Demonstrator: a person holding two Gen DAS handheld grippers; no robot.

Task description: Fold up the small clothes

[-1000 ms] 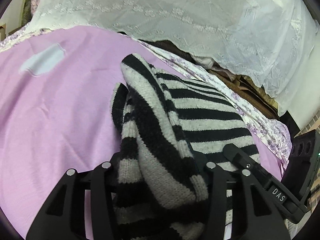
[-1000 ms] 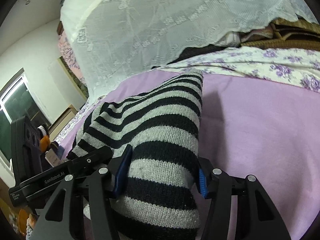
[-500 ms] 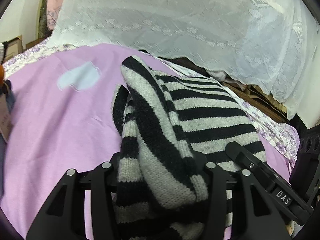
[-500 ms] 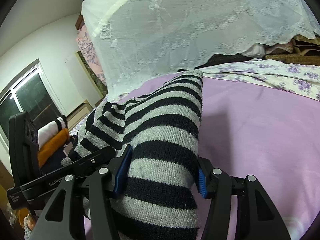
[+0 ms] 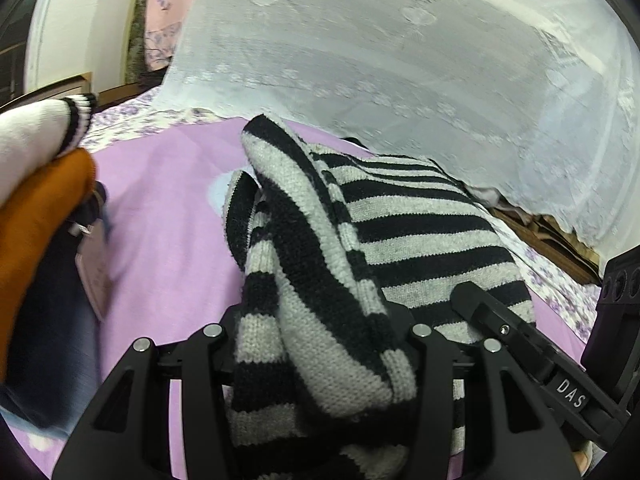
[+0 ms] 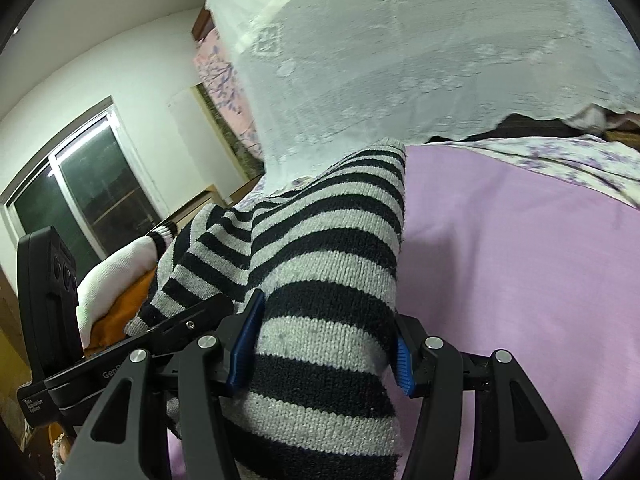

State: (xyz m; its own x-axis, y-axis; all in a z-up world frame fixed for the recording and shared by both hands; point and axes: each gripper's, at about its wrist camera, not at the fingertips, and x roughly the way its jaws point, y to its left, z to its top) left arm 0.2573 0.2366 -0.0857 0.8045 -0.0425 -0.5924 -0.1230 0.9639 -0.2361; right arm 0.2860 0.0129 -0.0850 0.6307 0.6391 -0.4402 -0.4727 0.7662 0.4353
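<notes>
Purple sheet | one striped sweater | two hand-held grippers, left and right, both clamping it

We noted: lilac sheet covered the bed | white lace cloth draped behind | floral-print fabric along the far edge | dark window at left | white wall.

the striped sweater hides both grip points; the stacked clothes are blurred, edge-cropped.
</notes>
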